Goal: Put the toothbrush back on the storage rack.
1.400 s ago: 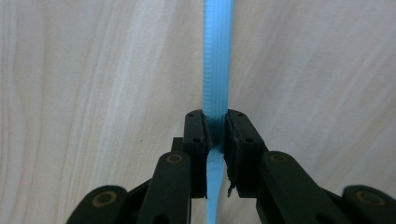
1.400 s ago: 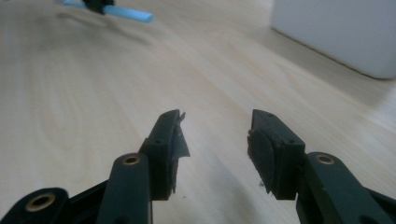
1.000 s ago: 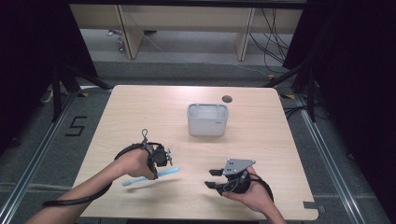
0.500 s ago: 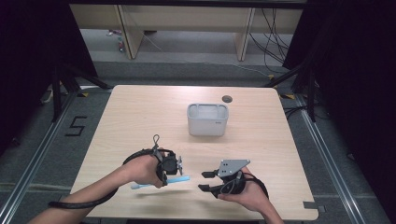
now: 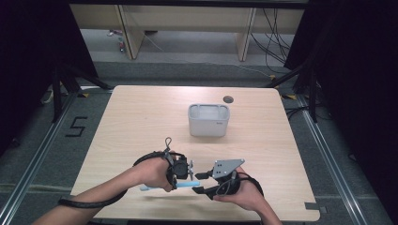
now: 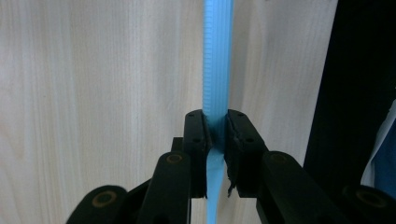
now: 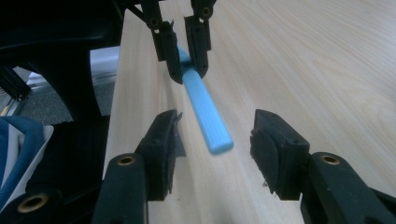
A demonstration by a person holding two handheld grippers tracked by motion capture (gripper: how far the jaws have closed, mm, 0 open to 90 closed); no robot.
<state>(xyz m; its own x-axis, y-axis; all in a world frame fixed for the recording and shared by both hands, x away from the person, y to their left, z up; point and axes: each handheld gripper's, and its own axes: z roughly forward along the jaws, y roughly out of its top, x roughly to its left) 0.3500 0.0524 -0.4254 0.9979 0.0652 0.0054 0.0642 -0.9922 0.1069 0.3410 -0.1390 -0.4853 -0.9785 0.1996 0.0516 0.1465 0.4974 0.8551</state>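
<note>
A blue ribbed handle point(image 6: 217, 56) is clamped between the pads of my left gripper point(image 6: 215, 122), which is shut on it. In the high view the left gripper point(image 5: 187, 176) sits near the table's front edge, and the blue handle point(image 5: 186, 185) sticks out to the right, with a whitish end trailing left under the hand. My right gripper point(image 7: 215, 128) faces it with its jaws standing open. The free tip of the handle point(image 7: 205, 112) hangs in the gap between them without touching either pad. In the right gripper view the left gripper point(image 7: 189, 74) holds the handle's far end.
A grey open-topped container point(image 5: 209, 120) stands at the middle of the wooden table point(image 5: 141, 122), with a dark round hole point(image 5: 228, 99) behind it. The right gripper point(image 5: 201, 183) is close to the front edge. Shelving and cables lie beyond the table's far side.
My left gripper has carried the blue handle to the right, toward the right gripper. The right gripper has shifted slightly left, so the handle's tip now lies between its jaws.
</note>
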